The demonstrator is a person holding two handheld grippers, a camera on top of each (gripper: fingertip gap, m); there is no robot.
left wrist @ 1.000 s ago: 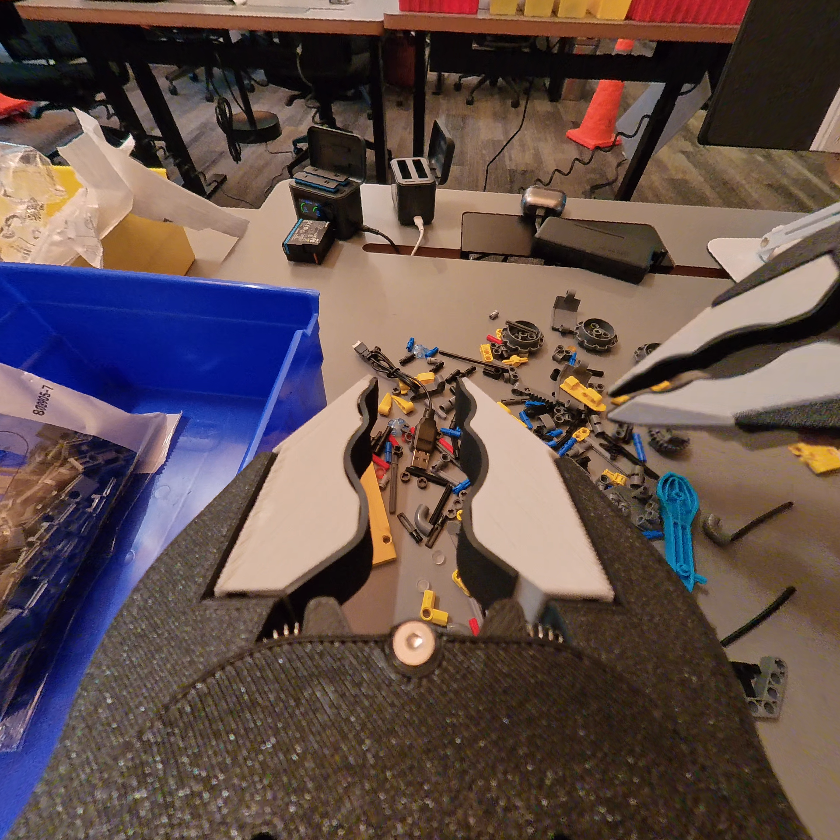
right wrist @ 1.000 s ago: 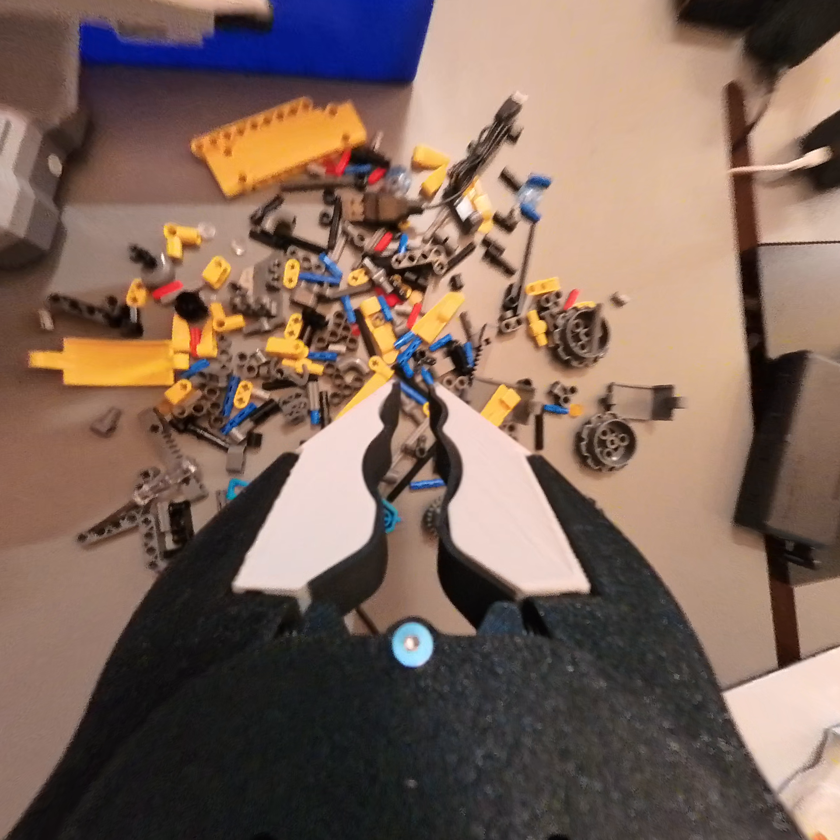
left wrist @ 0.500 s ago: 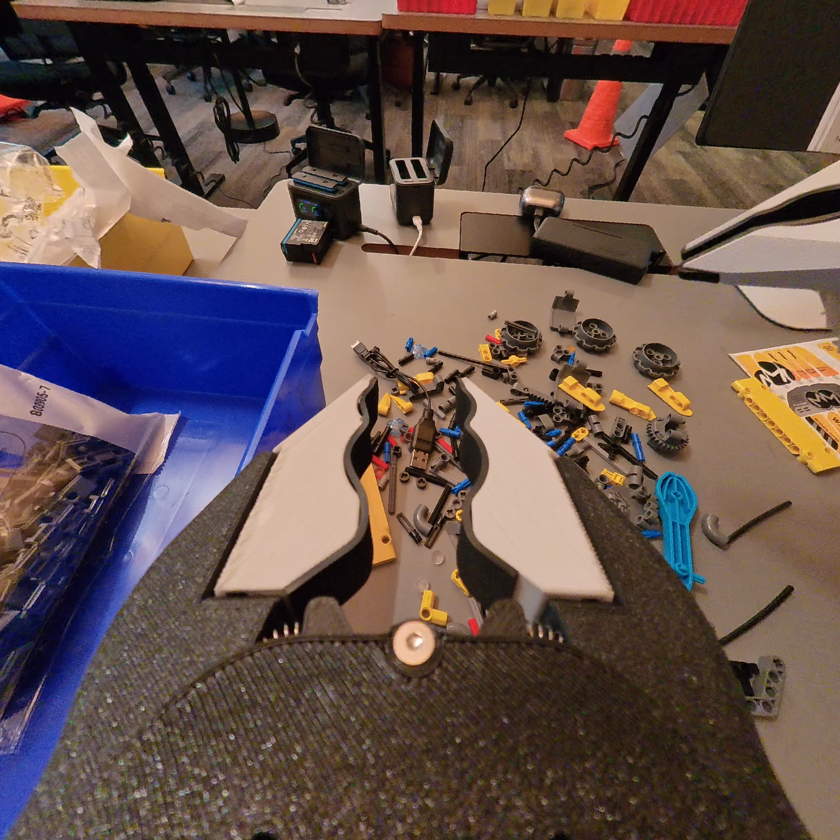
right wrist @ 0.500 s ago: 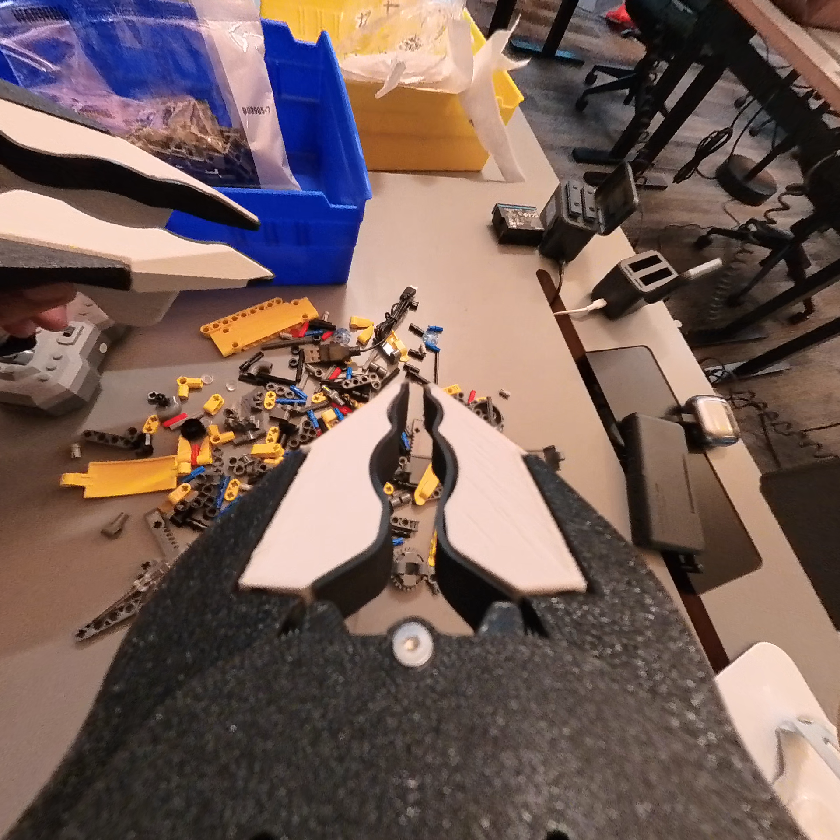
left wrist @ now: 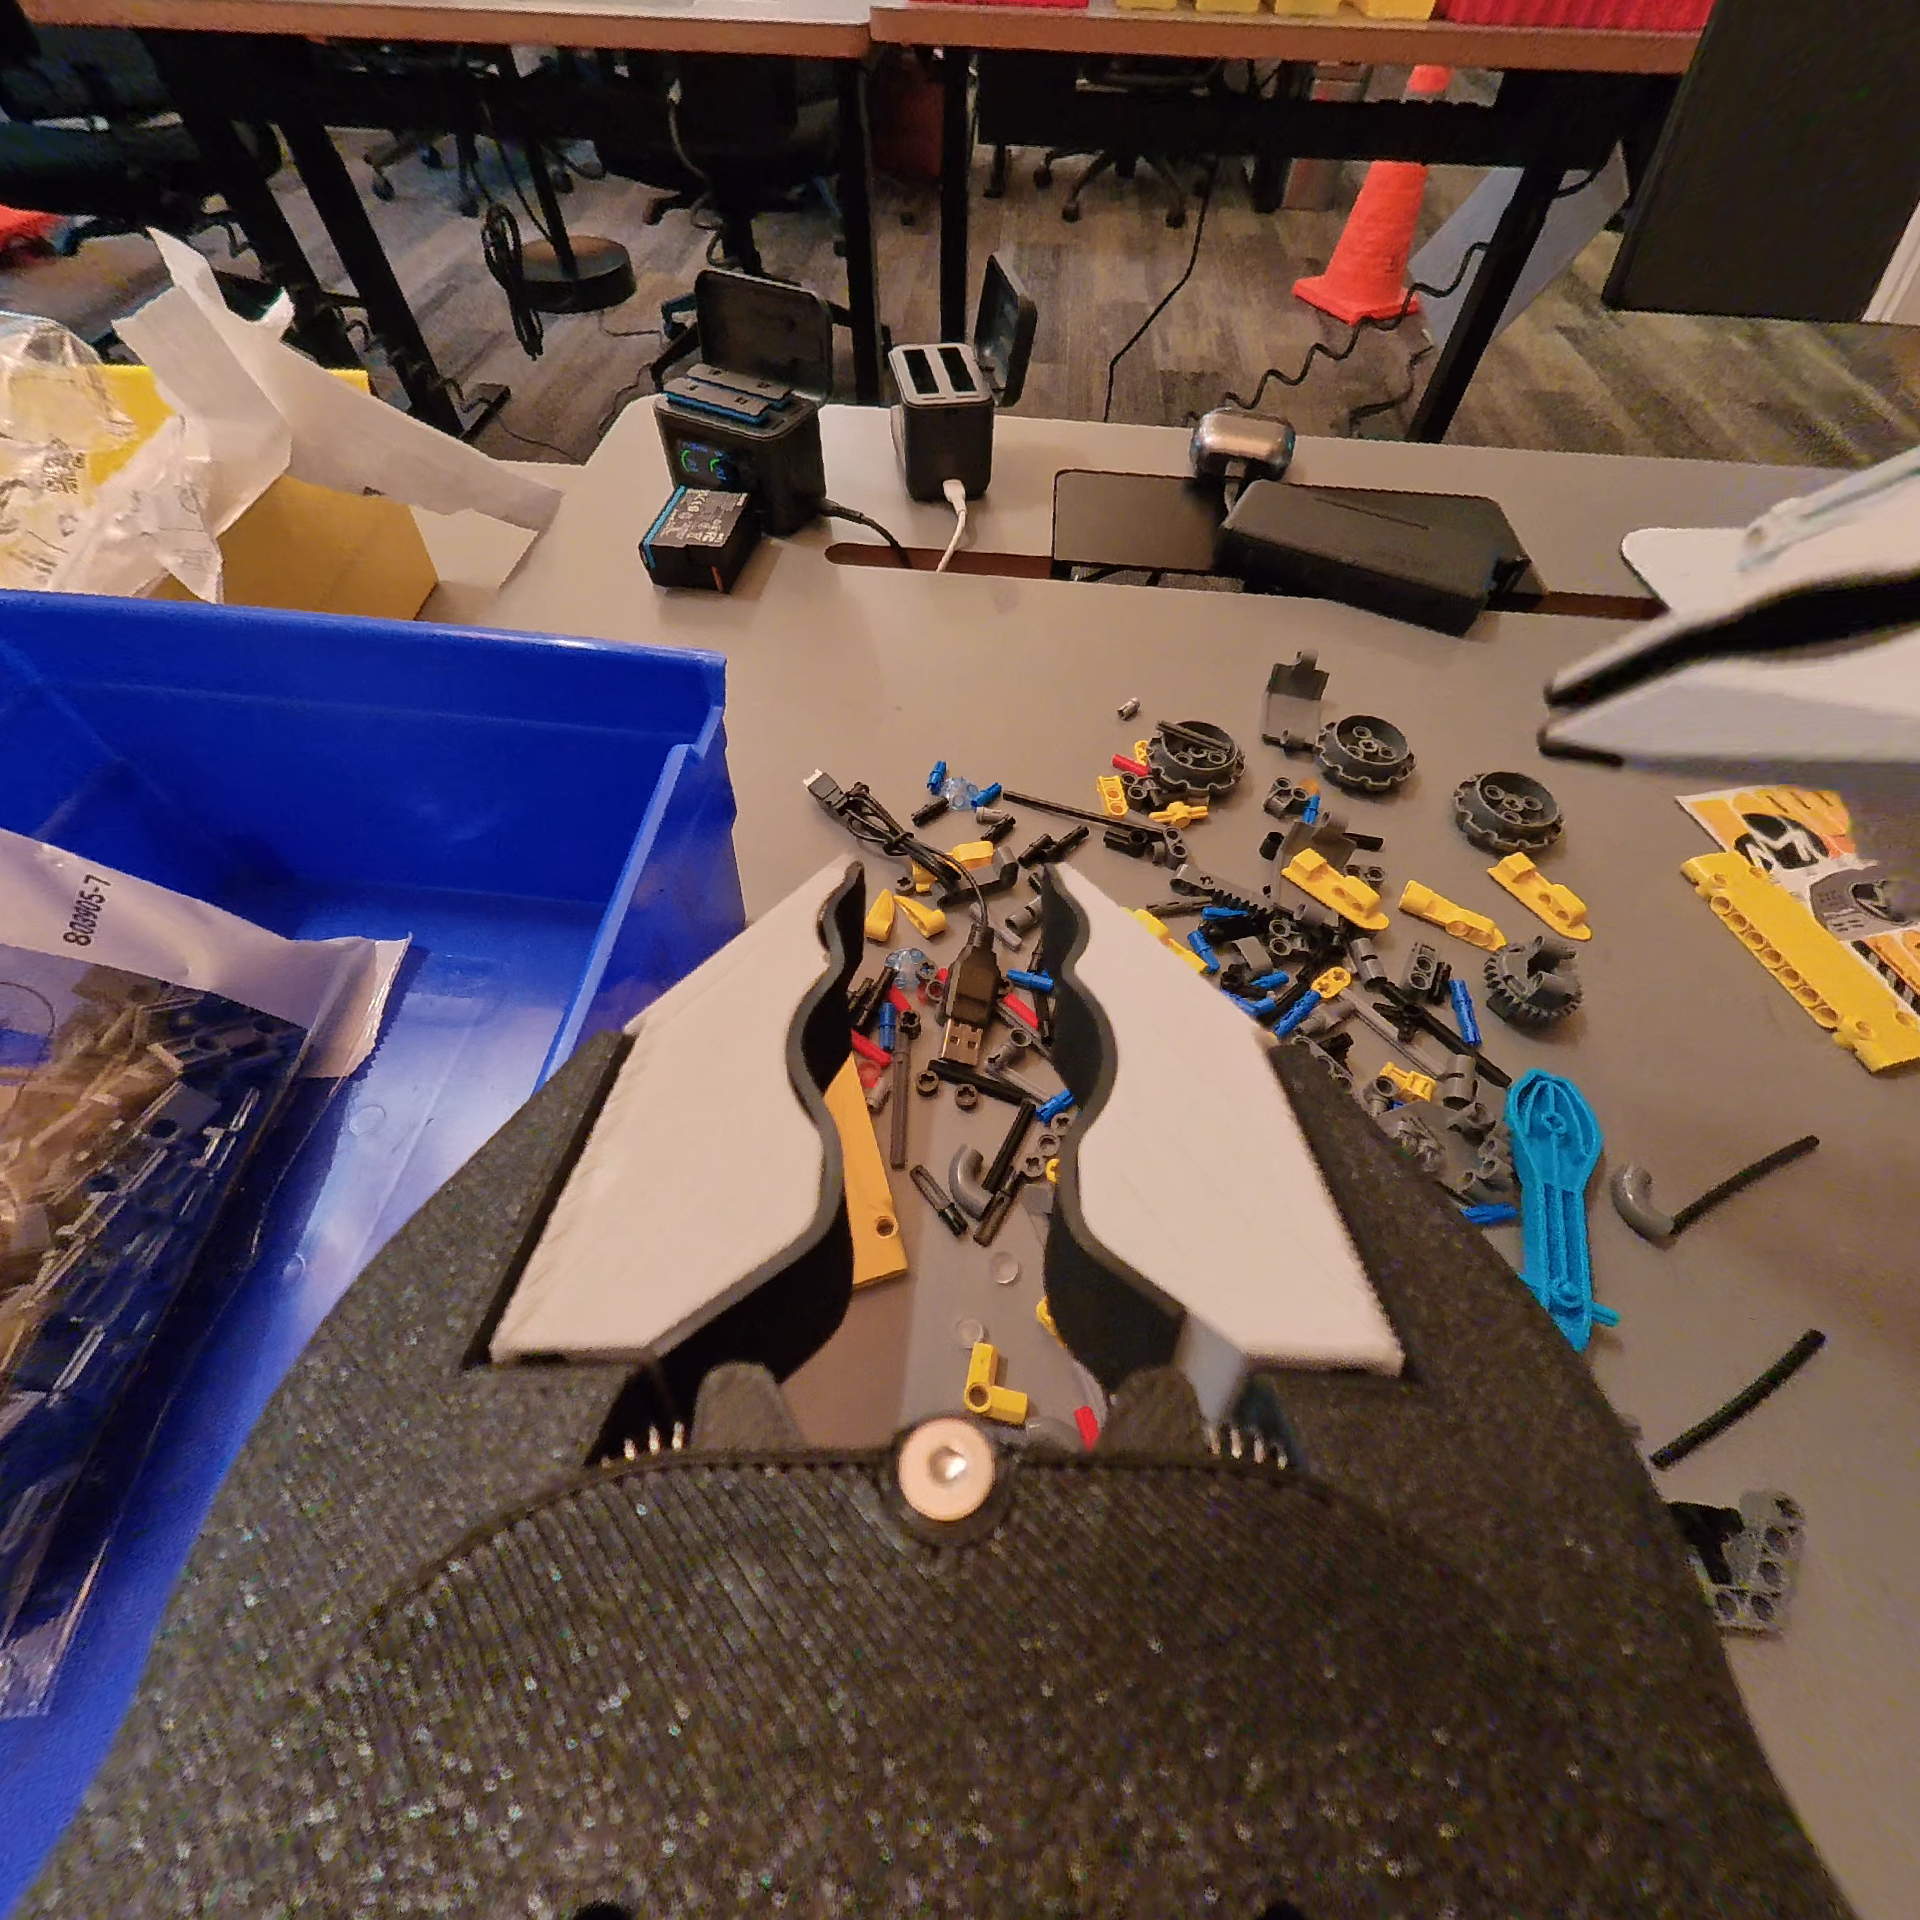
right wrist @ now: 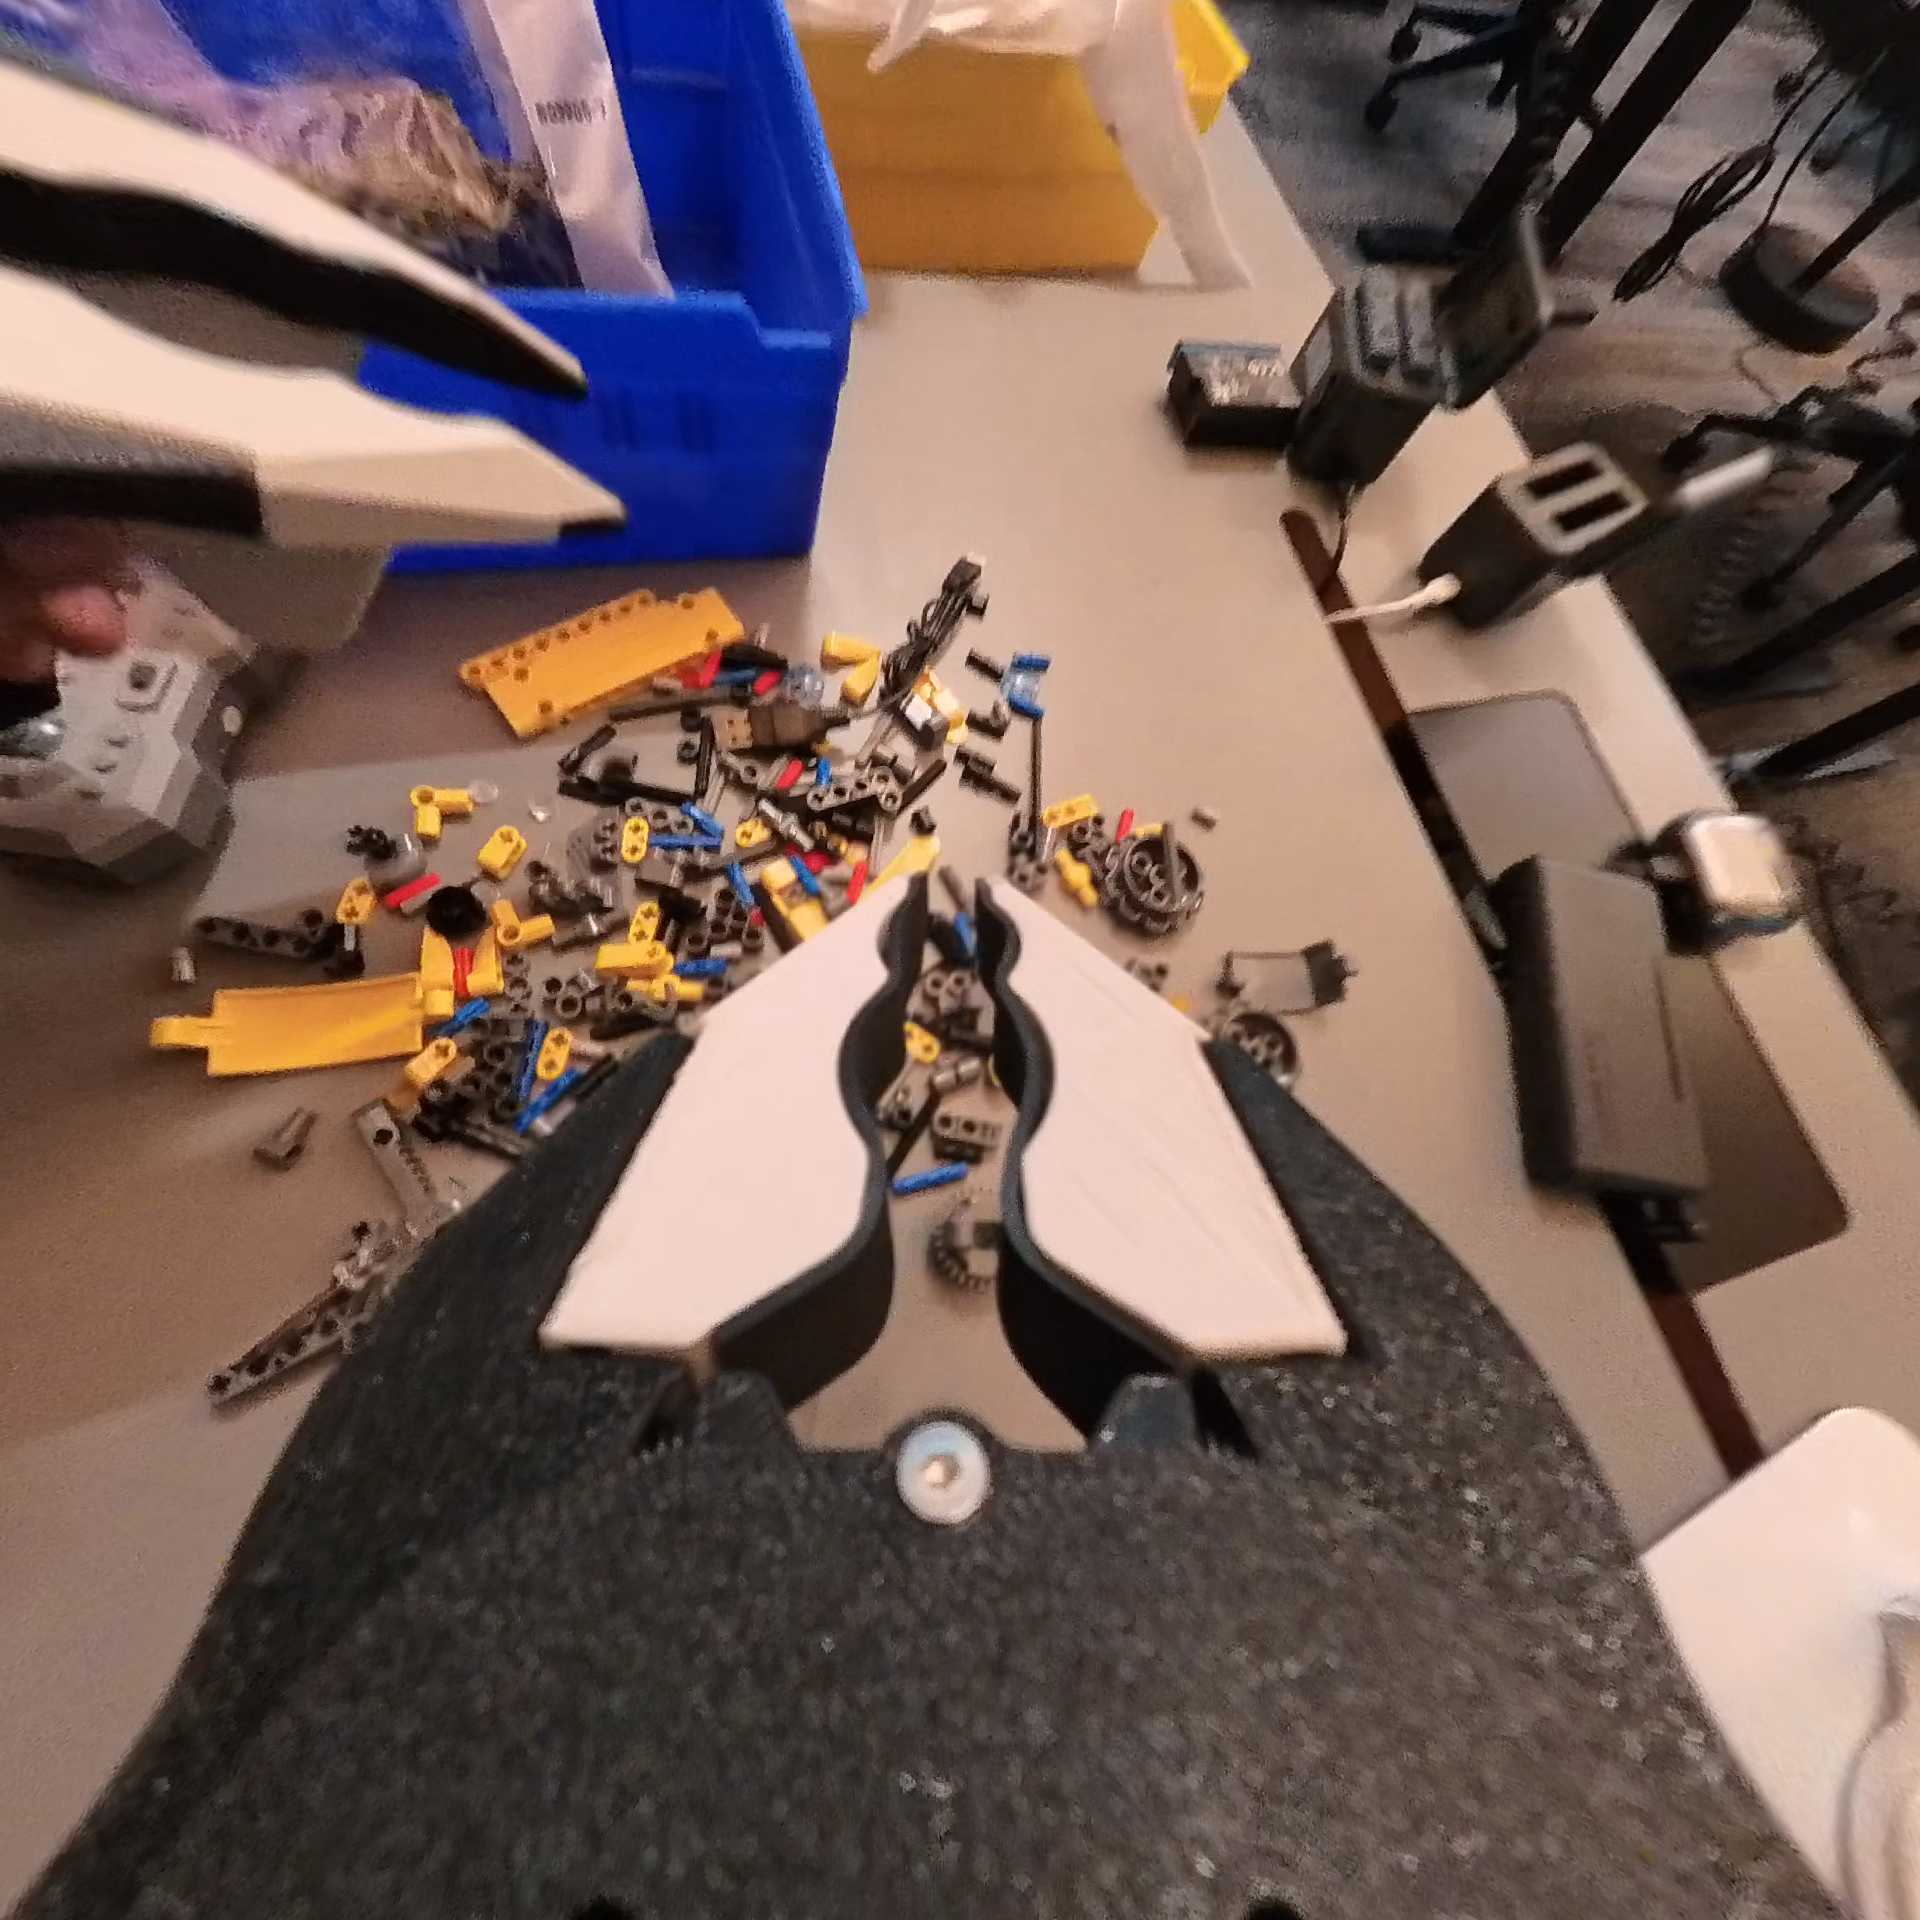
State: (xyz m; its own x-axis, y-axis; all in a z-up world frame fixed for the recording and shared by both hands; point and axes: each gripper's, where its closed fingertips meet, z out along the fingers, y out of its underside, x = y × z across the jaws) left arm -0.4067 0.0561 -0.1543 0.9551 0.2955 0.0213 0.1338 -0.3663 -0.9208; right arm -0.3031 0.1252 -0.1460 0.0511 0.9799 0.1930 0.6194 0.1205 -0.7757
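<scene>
the right gripper (right wrist: 948,894) has dipped lower and nearer the pile of small plastic bricks (right wrist: 727,883) than half a second ago; its jaws stand slightly parted, holding nothing. the left gripper (left wrist: 951,883) has stayed put, jaws wide, empty, above a black usb plug (left wrist: 966,1013) beside the glossy blue bin (left wrist: 665,831).

Beyond the grey table (left wrist: 1039,644), wood-topped desks (left wrist: 1288,42), office chairs (left wrist: 1122,156), an orange cone (left wrist: 1377,244) on dim carpeted floor (left wrist: 1662,374).
</scene>
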